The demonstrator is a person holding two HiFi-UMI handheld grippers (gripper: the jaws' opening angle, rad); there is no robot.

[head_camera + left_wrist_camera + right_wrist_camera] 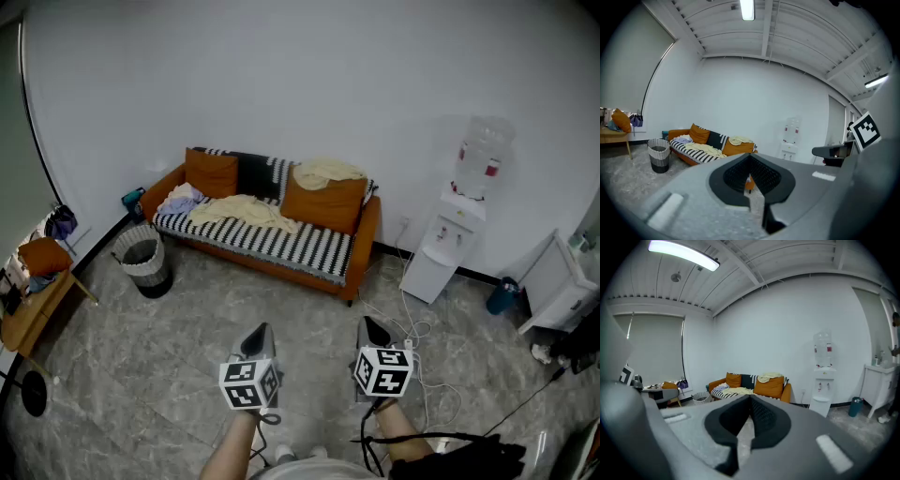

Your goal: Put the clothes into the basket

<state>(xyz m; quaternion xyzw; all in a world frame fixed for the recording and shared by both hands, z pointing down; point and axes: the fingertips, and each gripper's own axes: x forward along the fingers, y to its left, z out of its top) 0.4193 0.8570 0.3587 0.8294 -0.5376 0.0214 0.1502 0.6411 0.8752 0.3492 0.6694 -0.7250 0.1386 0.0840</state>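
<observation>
Two grippers hang side by side low in the head view, the left gripper (261,330) and the right gripper (372,325). Each has its jaws pressed together at the tips with nothing between them, and both are aimed a little downward across the floor (281,309). The clothes lie well apart from both tools, ahead and somewhat to the left, on the orange sofa (361,234) against the far wall. A long yellow cloth (246,212) is spread along the striped seat, a pale pile (181,199) sits at the seat's left end, and another yellow piece (326,172) is draped over the right cushion. The sofa's long axis runs from upper left to lower right in the head view, so its right end sits closer to the person. The basket (142,261) stands on the floor just beside the sofa's left end. By my judgement the left gripper is nearer to the pale pile and the basket, and the right gripper to the draped piece. Either one must open its jaws before it can take any cloth.
</observation>
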